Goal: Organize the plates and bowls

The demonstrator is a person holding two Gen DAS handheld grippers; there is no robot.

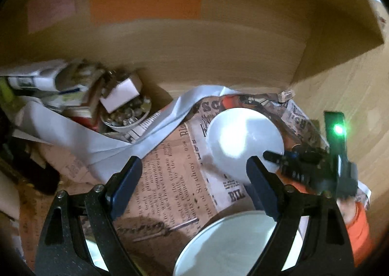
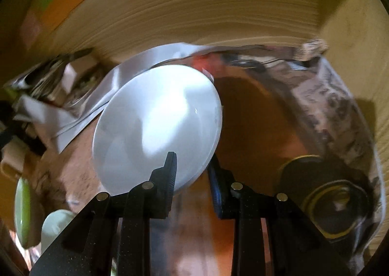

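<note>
A small white plate (image 1: 243,135) is tilted above the newspaper, and my right gripper (image 1: 269,155) holds it by its near right rim. In the right wrist view that plate (image 2: 158,125) fills the middle, with my right gripper (image 2: 192,161) shut on its lower edge, one finger over the rim and one under it. My left gripper (image 1: 194,166) stands open over the newspaper, just left of the held plate, with nothing between its fingers. A second, larger white plate (image 1: 231,246) lies flat under the left gripper's base.
Newspaper (image 1: 170,191) lines the wooden shelf floor. A bowl of clutter (image 1: 126,115) and boxes crowd the back left. Wooden walls (image 1: 218,45) close the back and right. A dark round lid (image 2: 335,203) lies at right, a green dish (image 2: 23,212) at far left.
</note>
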